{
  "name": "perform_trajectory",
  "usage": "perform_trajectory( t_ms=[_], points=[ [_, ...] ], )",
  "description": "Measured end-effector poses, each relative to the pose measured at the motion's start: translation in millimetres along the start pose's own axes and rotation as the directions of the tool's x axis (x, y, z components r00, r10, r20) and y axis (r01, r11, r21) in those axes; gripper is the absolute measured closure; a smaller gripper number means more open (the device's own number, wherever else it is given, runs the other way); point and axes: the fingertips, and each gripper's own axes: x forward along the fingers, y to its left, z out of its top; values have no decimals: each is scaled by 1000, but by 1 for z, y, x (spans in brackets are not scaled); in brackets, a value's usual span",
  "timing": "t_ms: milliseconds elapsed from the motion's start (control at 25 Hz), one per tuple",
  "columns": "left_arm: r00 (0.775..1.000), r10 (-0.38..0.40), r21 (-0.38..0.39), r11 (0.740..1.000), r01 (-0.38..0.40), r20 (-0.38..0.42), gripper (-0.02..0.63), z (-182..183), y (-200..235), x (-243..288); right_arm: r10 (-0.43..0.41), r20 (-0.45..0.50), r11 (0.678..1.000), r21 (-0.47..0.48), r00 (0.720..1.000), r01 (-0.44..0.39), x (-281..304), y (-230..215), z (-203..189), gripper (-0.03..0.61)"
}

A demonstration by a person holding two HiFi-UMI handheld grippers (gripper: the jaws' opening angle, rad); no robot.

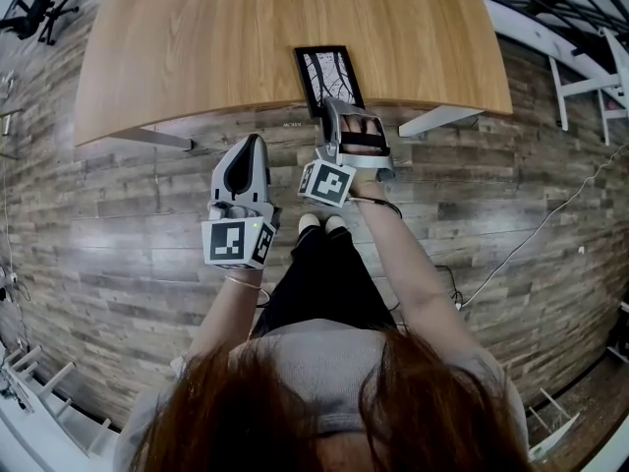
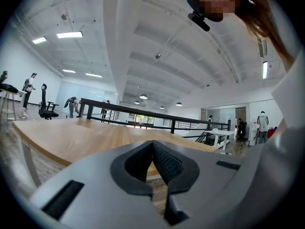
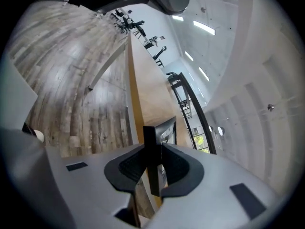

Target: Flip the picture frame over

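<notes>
While the picture frame (image 1: 327, 75) sits at the table's (image 1: 197, 47) near edge, the right gripper (image 1: 337, 108) pinches its six o'clock side. The left gripper (image 1: 253, 144), at eight o'clock from it, is closed tight on nothing.

A black frame (image 1: 327, 75), picture side showing, lies at the near edge of the wooden tabletop (image 1: 197, 37), its near end under the tip of the right claw (image 1: 339, 106). The left claw (image 1: 256, 144) hangs just beside it over the plank floor (image 1: 118, 214), clear of the tabletop.
</notes>
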Motion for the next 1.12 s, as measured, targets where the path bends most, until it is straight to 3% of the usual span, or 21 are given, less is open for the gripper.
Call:
perform_trajectory(
  t_ms=[160, 320, 480, 640, 840, 1120],
  points=[
    [1000, -3, -10, 1000, 3, 0, 607, -1, 0, 1, 79, -15, 997, -5, 997, -79, 7, 11, 9, 495],
    [1000, -5, -15, 1000, 5, -1, 607, -2, 0, 4, 93, -39, 996, -11, 995, -94, 14, 13, 17, 492],
    [1000, -7, -17, 1000, 7, -1, 609, -3, 0, 1, 183, -122, 978, -76, 976, -193, 16, 24, 9, 475],
    [1000, 6, -21, 1000, -6, -3, 609, -5, 3, -1, 228, -149, 968, -72, 962, -240, 19, 24, 7, 468],
    [1000, 8, -22, 1000, -8, -1, 607, -7, 5, -3, 237, -123, 968, -56, 964, -245, 21, 24, 9, 465],
    [1000, 5, -23, 1000, -5, -8, 607, -8, 7, -2, 185, -79, 983, -3, 980, -186, 23, 20, 13, 454]
  ],
)
